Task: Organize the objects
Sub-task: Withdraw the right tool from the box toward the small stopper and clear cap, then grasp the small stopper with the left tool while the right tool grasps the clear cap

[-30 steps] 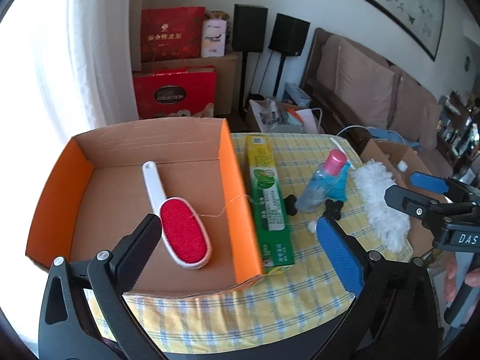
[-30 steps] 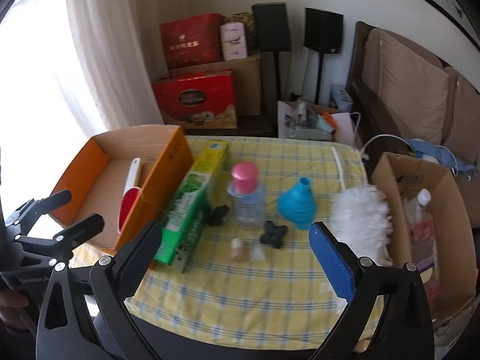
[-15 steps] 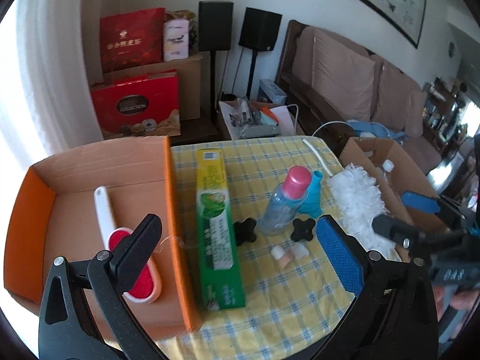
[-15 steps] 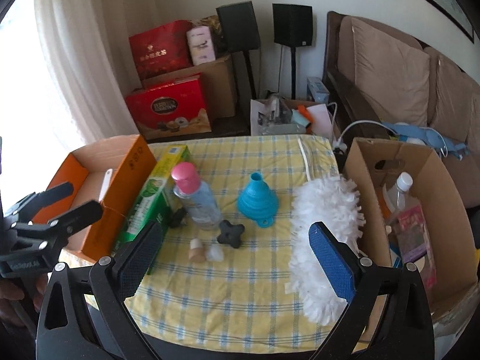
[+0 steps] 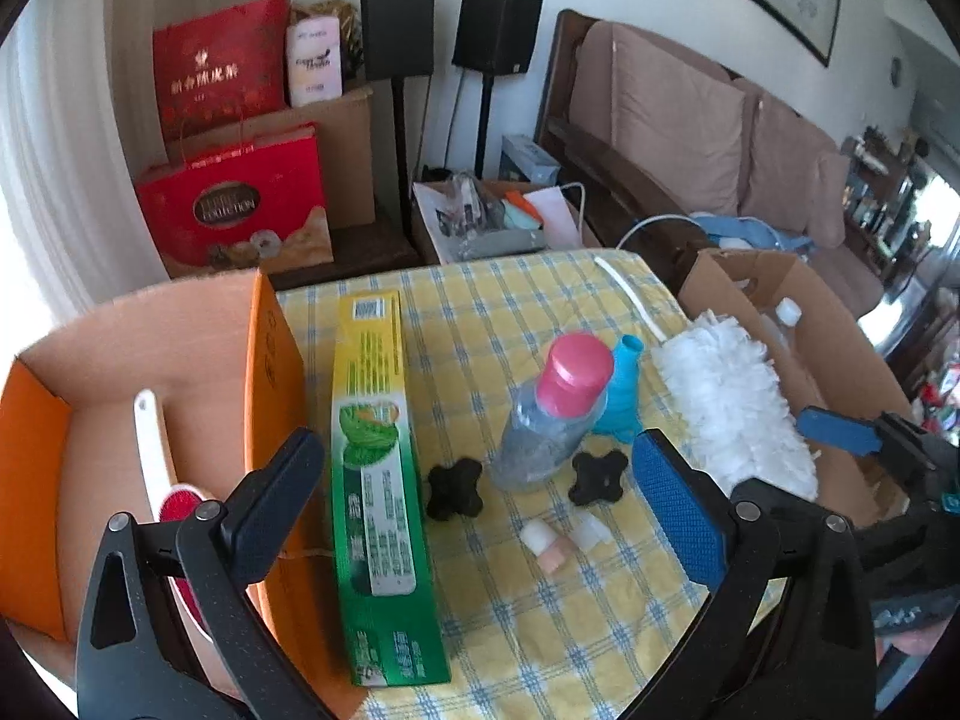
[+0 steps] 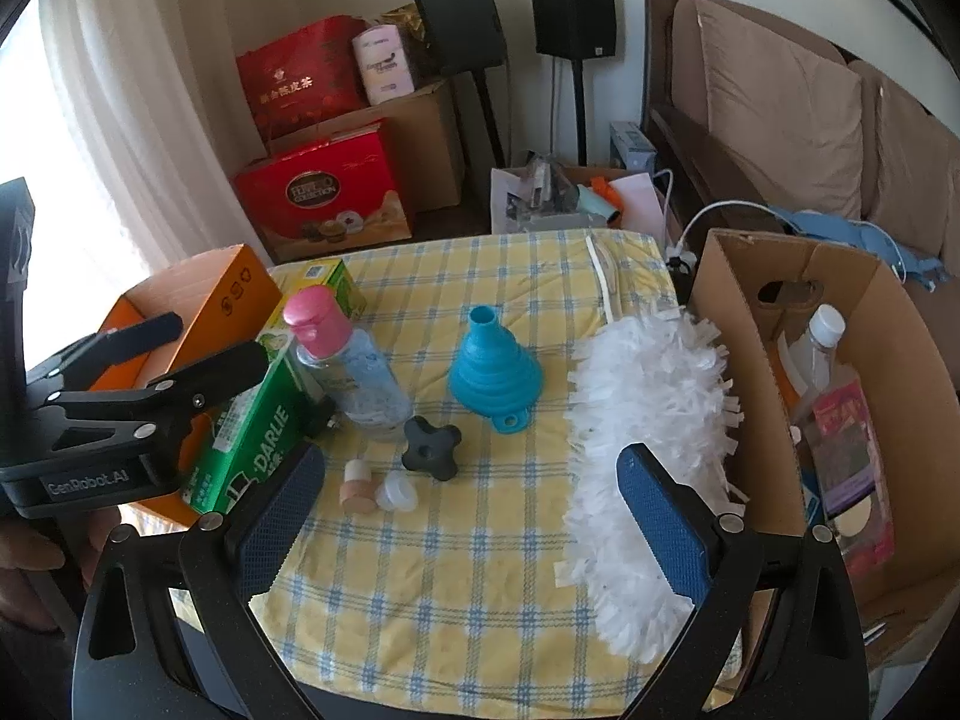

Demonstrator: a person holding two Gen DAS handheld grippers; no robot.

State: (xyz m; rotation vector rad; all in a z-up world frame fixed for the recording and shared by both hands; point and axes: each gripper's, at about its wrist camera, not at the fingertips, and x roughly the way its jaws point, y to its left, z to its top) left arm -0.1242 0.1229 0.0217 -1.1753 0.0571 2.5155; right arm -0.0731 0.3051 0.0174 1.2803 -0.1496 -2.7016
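On the yellow checked tablecloth (image 6: 456, 552) lie a green toothpaste box (image 5: 378, 480), a clear bottle with a pink cap (image 5: 555, 414), a blue funnel (image 6: 495, 363), two black knobs (image 5: 454, 489) (image 5: 598, 477), small caps (image 6: 378, 489) and a white duster (image 6: 648, 444). An orange box (image 5: 150, 420) at the left holds a red lint brush (image 5: 165, 480). My left gripper (image 5: 474, 522) is open and empty above the table's front, over the toothpaste box and knobs. My right gripper (image 6: 468, 516) is open and empty, near the duster.
A brown cardboard box (image 6: 840, 408) with bottles stands right of the table. Red gift boxes (image 6: 324, 192), speakers and a sofa (image 6: 798, 114) lie behind. A curtain hangs at the left.
Both grippers have swung to the right: the left one from over the orange box to the table's middle, the right one toward the duster. Both stay open.
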